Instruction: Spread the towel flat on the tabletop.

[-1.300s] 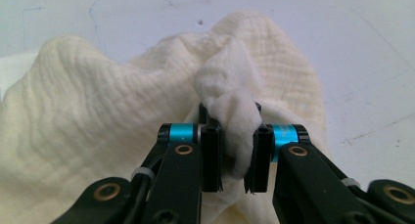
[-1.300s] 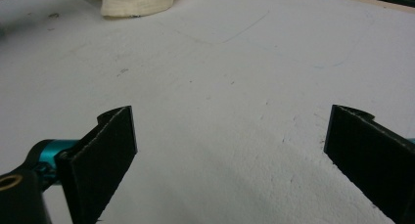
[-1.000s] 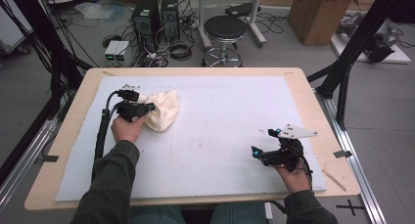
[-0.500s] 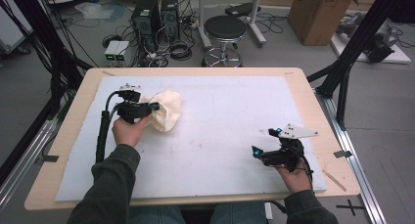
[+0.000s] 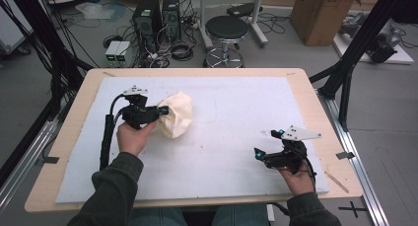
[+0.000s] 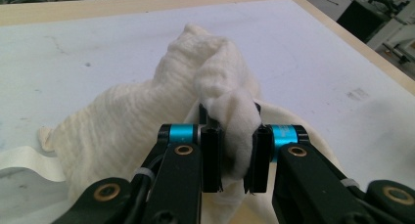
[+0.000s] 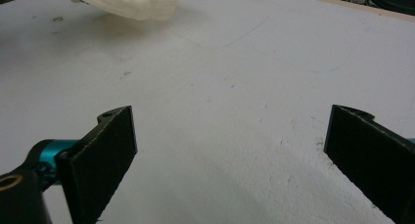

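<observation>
Cloth bunched between left hand-held gripper jaws, pinched; right hand-held gripper gapes wide, empty.

Right tool jaws wide apart, white mat, cream cloth beyond

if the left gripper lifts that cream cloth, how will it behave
The cream cloth looks soft and crumpled, so it will probably droop. The left hand-held gripper pinches only one bunched fold, so the rest likely trails. It seems light.

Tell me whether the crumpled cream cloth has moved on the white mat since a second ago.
Yes. The crumpled cream cloth, pinched by the left gripper, has shifted slightly right and toward the person, judged against the white mat's far edge.
</observation>
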Motion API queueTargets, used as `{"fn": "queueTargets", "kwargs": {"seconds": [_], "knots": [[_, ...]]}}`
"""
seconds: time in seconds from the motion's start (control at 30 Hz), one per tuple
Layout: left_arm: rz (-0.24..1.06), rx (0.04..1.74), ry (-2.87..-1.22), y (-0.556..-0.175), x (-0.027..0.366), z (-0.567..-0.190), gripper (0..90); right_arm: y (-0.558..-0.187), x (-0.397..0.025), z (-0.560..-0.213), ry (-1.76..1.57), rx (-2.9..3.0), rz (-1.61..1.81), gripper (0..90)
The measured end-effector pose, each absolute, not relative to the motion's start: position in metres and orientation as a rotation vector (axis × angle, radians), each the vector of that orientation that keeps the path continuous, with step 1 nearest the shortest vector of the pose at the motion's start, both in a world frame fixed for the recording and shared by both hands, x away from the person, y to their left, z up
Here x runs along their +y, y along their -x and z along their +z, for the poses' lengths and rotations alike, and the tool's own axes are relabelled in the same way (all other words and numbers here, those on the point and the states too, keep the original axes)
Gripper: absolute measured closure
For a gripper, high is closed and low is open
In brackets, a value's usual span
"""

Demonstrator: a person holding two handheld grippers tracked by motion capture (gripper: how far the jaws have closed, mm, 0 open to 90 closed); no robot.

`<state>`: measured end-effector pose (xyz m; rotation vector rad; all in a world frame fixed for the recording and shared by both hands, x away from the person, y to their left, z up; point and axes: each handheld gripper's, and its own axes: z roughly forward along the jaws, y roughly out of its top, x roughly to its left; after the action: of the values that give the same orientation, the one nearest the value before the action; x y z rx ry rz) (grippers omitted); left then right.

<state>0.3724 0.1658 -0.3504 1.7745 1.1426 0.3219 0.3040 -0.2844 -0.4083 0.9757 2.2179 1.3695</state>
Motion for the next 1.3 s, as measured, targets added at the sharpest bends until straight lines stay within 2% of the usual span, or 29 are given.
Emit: {"fn": "queueTargets", "kwargs": {"seconds": [0.8, 1.3], "knots": [[0.263, 1.082, -1.79, -0.346, 0.123, -0.345, 80.1, -0.302, -0.286, -0.407, -0.968, 2.22, 1.374, 4.6], [0.24, 1.096, -1.816, -0.338, 0.106, -0.365, 79.4, -0.302, -0.283, -0.408, -0.957, 2.227, 1.37, 4.6]]}}
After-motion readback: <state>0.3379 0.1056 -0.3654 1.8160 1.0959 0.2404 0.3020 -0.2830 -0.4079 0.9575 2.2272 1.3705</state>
